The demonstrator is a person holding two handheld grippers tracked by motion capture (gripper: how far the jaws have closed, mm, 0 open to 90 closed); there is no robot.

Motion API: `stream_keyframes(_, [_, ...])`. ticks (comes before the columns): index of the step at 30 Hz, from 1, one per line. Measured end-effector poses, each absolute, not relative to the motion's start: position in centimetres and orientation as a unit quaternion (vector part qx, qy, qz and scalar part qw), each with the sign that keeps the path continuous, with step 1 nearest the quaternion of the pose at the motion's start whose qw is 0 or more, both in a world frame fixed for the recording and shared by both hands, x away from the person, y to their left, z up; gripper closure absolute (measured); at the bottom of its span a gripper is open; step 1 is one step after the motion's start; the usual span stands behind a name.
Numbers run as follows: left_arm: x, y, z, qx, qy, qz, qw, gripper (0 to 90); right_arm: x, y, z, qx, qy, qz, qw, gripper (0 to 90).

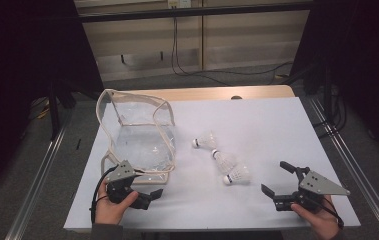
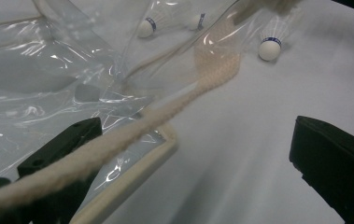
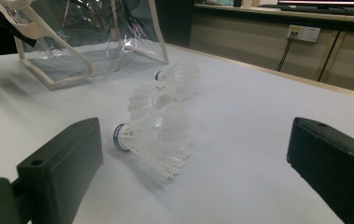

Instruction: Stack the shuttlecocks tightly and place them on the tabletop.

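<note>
Nearest shuttlecock (image 3: 149, 142) lies ahead between right gripper's (image 3: 198, 172) spread jaws.

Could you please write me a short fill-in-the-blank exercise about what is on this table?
1. The number of shuttlecocks lying on the table is ___.
2. The bag is made of clear ___.
3. Both the left gripper and the right gripper have their jaws ___.

Missing words: three; plastic; open

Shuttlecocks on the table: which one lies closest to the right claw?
The near shuttlecock, last in the row of three, closest to the table's front edge and the right claw. The middle one and far one lie farther back.
</note>
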State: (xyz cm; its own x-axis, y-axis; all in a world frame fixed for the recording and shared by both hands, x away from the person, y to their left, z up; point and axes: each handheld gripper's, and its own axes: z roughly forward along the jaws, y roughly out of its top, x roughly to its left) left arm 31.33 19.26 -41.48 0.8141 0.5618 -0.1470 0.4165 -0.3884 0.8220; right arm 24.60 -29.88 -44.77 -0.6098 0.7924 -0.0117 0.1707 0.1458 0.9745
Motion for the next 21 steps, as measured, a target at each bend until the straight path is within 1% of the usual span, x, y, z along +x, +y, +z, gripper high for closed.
stream_keyframes(15, [31.25,19.54,-41.54,0.828,0.297,0.076,0.469,3.5,24.61,-29.92,-44.75,0.341,0.703,0.557,0.281,2.7])
stream_keyframes(21, [31.08,19.9,-41.19,0.825,0.298,0.085,0.473,3.5,24.62,-29.93,-44.74,0.34,0.703,0.557,0.282,2.7])
